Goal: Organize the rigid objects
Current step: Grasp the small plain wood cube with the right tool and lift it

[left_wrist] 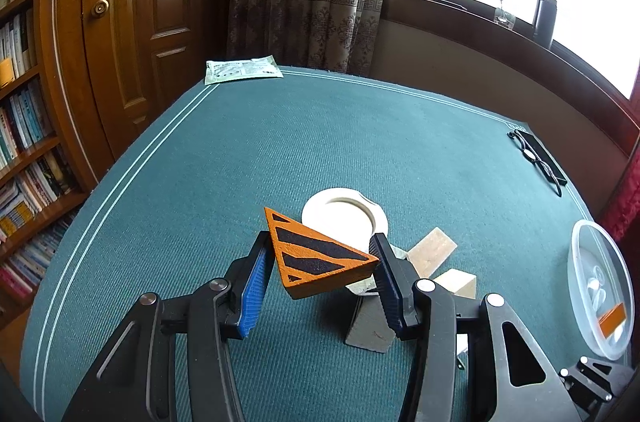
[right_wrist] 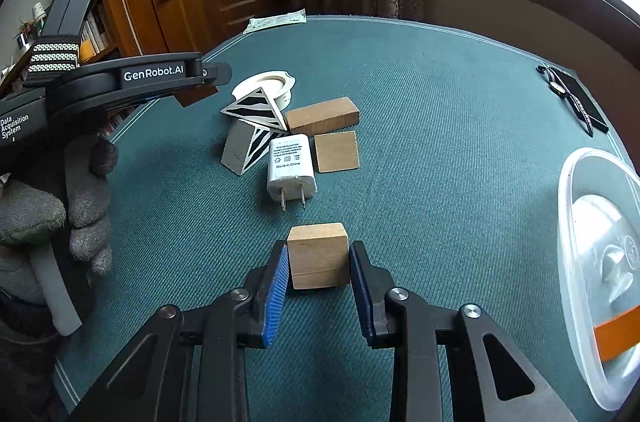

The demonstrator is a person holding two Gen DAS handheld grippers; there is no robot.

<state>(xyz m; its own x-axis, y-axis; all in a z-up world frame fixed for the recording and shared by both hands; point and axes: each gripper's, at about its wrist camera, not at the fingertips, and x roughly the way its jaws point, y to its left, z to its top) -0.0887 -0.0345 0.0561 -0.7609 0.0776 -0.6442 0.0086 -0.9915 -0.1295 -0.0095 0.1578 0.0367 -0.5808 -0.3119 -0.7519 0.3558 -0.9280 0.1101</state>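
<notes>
From the left wrist camera, the left gripper (left_wrist: 322,264) has its blue-padded fingers (left_wrist: 253,286) clenched on an orange triangular block (left_wrist: 316,254) with black stripes, held tilted above the green worktop (left_wrist: 280,142). Just behind the block lies a white round plate-like piece (left_wrist: 344,214). Below and to the right of the held block sit a grey wedge (left_wrist: 370,326) and two pale wooden blocks (left_wrist: 434,248), close together. A clear plastic container (left_wrist: 600,286) with an orange label stands at the right edge of the worktop. A paper packet (left_wrist: 242,68) lies at the far corner, and a black flat item with eyeglasses on it (left_wrist: 538,156) lies at the far right.

From the right wrist camera, the right gripper (right_wrist: 319,256) holds a small wooden cube (right_wrist: 318,254); the left finger touches its side, while the right finger sits just at the other side, so the grasp looks closed on it. Ahead on the worktop (right_wrist: 440,102) lies a white power adapter (right_wrist: 290,168) with its prongs pointing toward the camera. Beside it rest a thin square wooden tile (right_wrist: 337,151), a longer wooden block (right_wrist: 322,116), and two grey wedges with black-and-white striped faces (right_wrist: 256,130). The clear container (right_wrist: 600,262) is at the right. The left gripper's body (right_wrist: 120,82), held by a grey-gloved hand (right_wrist: 60,214), reaches in from the left.
</notes>
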